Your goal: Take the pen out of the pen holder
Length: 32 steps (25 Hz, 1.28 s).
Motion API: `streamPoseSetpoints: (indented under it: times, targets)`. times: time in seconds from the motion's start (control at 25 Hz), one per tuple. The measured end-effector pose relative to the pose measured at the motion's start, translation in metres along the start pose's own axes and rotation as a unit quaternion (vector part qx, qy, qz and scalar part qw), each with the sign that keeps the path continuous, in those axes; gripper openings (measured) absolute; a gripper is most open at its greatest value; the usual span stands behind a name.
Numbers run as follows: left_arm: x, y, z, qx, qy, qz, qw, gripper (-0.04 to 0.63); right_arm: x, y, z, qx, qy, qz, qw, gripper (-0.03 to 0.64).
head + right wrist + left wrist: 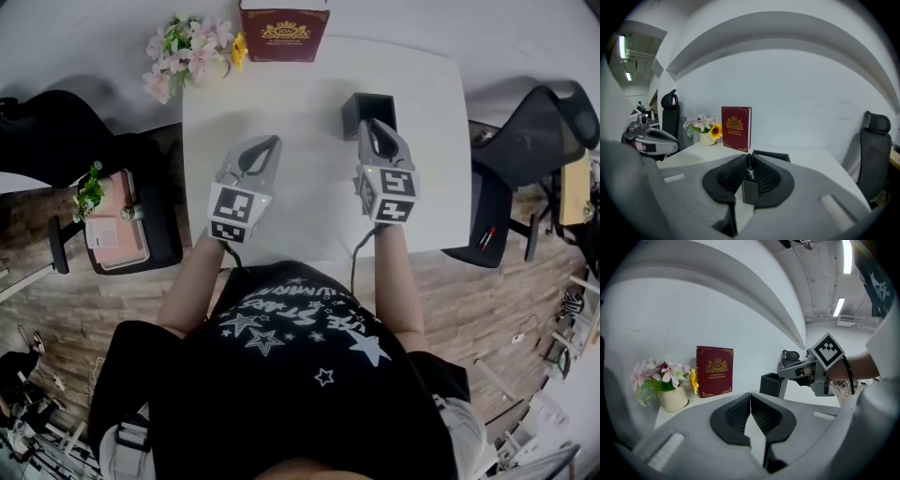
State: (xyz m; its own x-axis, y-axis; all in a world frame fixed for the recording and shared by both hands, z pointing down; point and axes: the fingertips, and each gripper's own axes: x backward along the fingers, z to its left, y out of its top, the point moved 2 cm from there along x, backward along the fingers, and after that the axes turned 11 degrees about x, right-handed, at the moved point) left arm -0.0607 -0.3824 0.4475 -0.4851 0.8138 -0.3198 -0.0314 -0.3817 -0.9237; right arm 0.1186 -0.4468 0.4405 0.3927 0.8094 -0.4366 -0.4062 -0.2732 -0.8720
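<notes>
A black square pen holder stands on the white table toward its far right. My right gripper hangs right over its near edge. In the right gripper view the jaws are pressed together on a thin dark pen, with the holder's rim just behind them. A grey box-shaped piece shows low in the gap between the jaws. My left gripper hovers over the table's middle, shut and empty. From there the holder and the right gripper show at the right.
A dark red book stands at the table's far edge, with a vase of flowers to its left. Black office chairs stand left and right of the table. A side stand with a pink box is at the left.
</notes>
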Motion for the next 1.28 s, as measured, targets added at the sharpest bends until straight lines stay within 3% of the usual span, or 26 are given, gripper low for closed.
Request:
streamPoseSetpoints:
  times: [0.4, 0.76, 0.96, 1.28]
  targets:
    - [0.035, 0.015, -0.015, 0.014, 0.016, -0.03, 0.9993, 0.012, 0.037, 0.051, -0.007, 0.023, -0.007, -0.068, 0.997, 0.043]
    - [0.081, 0.017, -0.049, -0.007, 0.022, -0.054, 0.9982, 0.012, 0.097, 0.085, -0.006, 0.043, -0.027, -0.128, 0.99, 0.043]
    - [0.112, 0.01, -0.072, -0.018, 0.03, -0.063, 0.9974, 0.012, 0.135, 0.077, 0.006, 0.037, -0.023, -0.141, 0.989, 0.043]
    - [0.182, -0.022, -0.118, -0.027, 0.044, -0.063, 0.9967, 0.012, 0.207, 0.031, 0.045, 0.018, -0.011, -0.141, 0.99, 0.043]
